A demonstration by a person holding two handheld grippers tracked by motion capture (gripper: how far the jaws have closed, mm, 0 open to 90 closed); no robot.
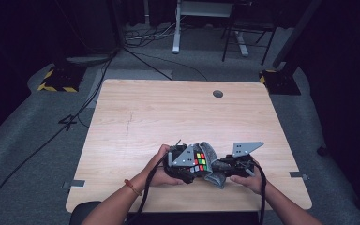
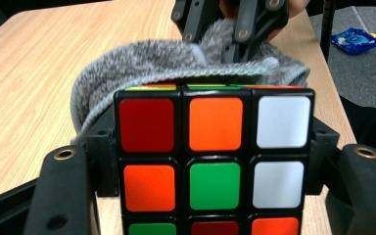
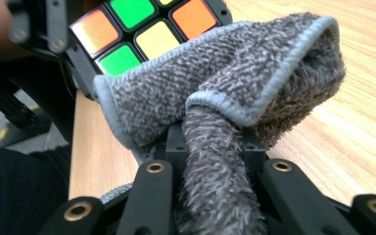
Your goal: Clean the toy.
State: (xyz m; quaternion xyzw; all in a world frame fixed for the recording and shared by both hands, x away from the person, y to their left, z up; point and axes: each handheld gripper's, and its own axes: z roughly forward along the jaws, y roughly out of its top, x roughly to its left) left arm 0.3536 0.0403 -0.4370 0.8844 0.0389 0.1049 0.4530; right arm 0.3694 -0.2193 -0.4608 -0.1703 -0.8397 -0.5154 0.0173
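Rubik's cube (image 2: 214,161) clamped in left tool (image 1: 183,165), grey cloth (image 3: 235,103) pinched by right tool (image 1: 225,165), near table (image 1: 178,112) front edge, open tabletop beyond

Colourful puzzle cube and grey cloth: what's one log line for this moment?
left tongs: grip colourful puzzle cube | right tongs: grip grey fluffy cloth | cloth against cube

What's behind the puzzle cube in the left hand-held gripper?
Behind the puzzle cube a grey cloth lies against its far side, held by the right hand-held gripper. The cube face under the cloth is covered, so its colours can't be seen.
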